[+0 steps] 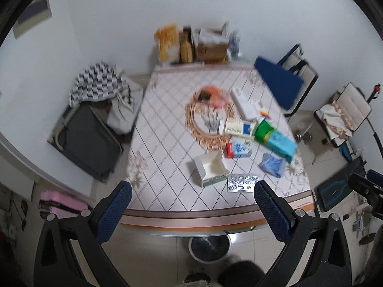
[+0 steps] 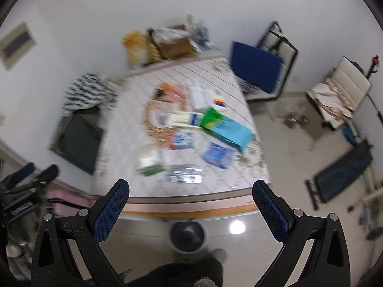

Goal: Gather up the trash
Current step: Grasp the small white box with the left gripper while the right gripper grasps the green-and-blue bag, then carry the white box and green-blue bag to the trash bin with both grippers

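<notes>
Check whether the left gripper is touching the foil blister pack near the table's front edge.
Apart. The left wrist view shows the left gripper open above the table's near edge, with bare tablecloth between its fingertips and the blister pack; nothing sits between the fingers.

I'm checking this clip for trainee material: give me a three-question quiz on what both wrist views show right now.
1. True or false: the left gripper holds a piece of trash.
2. Which item lies nearest the table's front edge? A) the silver blister pack B) the teal and green bag C) the orange bag
3. Fill in: the round bin stands on the floor, just in front of the ____.

Key
1. False: its fingers are spread with nothing between them, as are those of the right gripper.
2. A.
3. Table.
</notes>
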{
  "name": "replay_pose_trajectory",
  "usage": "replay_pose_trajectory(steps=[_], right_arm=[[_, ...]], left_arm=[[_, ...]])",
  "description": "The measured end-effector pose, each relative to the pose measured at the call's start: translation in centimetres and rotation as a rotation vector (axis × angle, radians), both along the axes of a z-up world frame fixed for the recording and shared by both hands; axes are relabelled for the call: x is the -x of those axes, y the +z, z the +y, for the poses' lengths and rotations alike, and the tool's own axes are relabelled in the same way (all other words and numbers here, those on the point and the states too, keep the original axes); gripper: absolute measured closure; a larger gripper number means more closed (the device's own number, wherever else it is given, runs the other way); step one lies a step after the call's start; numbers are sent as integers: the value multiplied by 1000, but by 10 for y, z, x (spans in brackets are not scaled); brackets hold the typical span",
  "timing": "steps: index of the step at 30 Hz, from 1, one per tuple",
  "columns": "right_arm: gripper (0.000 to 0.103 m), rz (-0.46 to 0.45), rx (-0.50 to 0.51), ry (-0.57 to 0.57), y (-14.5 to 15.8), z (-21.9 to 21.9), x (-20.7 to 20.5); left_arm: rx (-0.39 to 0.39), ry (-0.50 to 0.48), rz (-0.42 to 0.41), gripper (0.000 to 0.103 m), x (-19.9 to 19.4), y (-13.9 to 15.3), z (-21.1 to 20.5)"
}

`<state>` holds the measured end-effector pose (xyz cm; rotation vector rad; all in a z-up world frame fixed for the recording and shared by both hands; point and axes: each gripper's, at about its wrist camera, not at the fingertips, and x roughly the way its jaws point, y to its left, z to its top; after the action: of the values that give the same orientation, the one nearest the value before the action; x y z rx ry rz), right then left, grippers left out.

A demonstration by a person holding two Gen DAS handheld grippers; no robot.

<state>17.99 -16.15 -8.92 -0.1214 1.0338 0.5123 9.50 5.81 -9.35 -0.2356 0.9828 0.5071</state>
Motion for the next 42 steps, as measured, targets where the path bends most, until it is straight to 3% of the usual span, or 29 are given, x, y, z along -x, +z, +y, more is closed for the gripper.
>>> replay_pose_trajectory(steps=[7, 15, 22, 26, 30, 31, 33, 36, 38, 42], right_arm=[[0, 85, 214, -46, -100, 22, -119], [0, 138, 417, 164, -219, 74, -253], [0, 174, 556, 459, -299, 139, -303], [0, 243, 576, 489, -334, 163, -321], [8, 278, 505, 417, -337, 164, -334], [13, 287, 488, 398, -336, 161, -336], [34, 309, 445, 384, -330, 158, -335], [44, 330, 421, 360, -326, 155, -334], [57, 326, 409, 347, -323, 154, -333], [69, 347, 343, 314, -307, 147, -334]], left_arm=[[110, 155, 175, 0, -67, -97, 37], [202, 297, 341, 0, -143, -188, 57], [230, 377, 417, 0, -168, -223, 65], [262, 404, 427, 0, -173, -234, 72], [294, 402, 434, 0, -179, -245, 80], [314, 400, 438, 0, -180, -250, 83], [342, 394, 448, 0, -182, -259, 86], [366, 381, 460, 1, -184, -272, 91], [382, 380, 455, 18, -184, -279, 94], [376, 384, 419, 19, -182, -276, 98]])
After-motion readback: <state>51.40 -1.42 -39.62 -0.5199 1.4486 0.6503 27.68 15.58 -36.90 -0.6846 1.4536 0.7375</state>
